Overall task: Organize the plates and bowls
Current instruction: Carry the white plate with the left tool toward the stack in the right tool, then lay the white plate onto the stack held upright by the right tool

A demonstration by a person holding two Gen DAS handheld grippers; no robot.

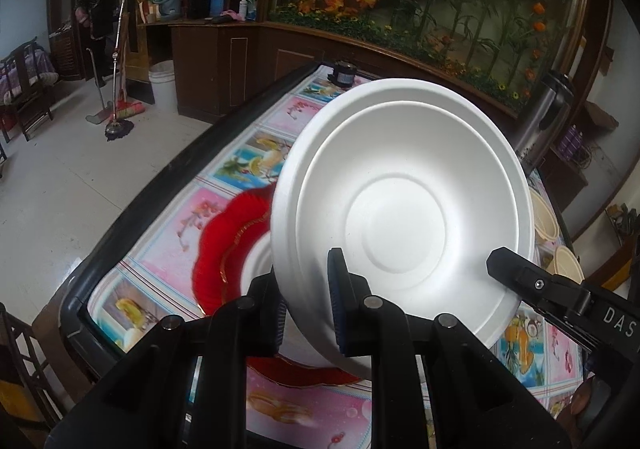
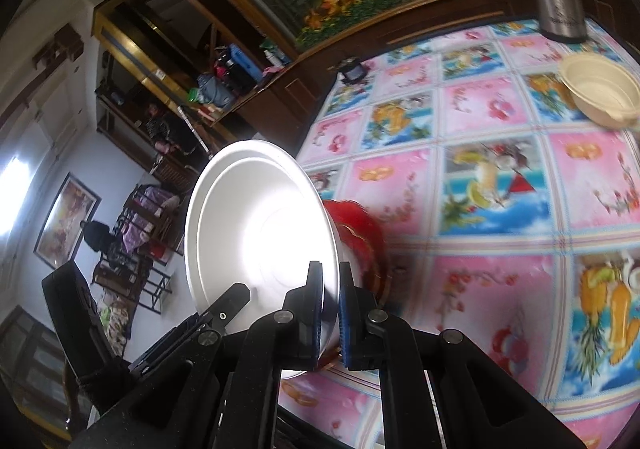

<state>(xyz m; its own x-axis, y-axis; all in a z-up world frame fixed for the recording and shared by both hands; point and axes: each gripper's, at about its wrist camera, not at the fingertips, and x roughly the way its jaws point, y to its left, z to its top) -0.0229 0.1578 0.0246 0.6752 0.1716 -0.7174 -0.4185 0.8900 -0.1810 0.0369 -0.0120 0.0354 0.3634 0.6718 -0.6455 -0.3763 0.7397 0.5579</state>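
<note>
- left gripper [image 1: 310, 301] clamped tight on the near rim of white bowl [image 1: 400, 209]; right gripper [image 2: 330, 313] pinched the same rim further round; bowl tilted, in the air above red plate [image 1: 224, 245] on table [image 1: 256, 153]
- risk: thin rim grips; uneven pull could twist or drop it
- white bowl empty; cream bowl [image 2: 600, 89] looked empty

I hold both grippers angled downward: left gripper [image 1: 308, 301] and right gripper [image 2: 331, 313] each clamped on the white bowl [image 1: 400, 205] rim.
</note>
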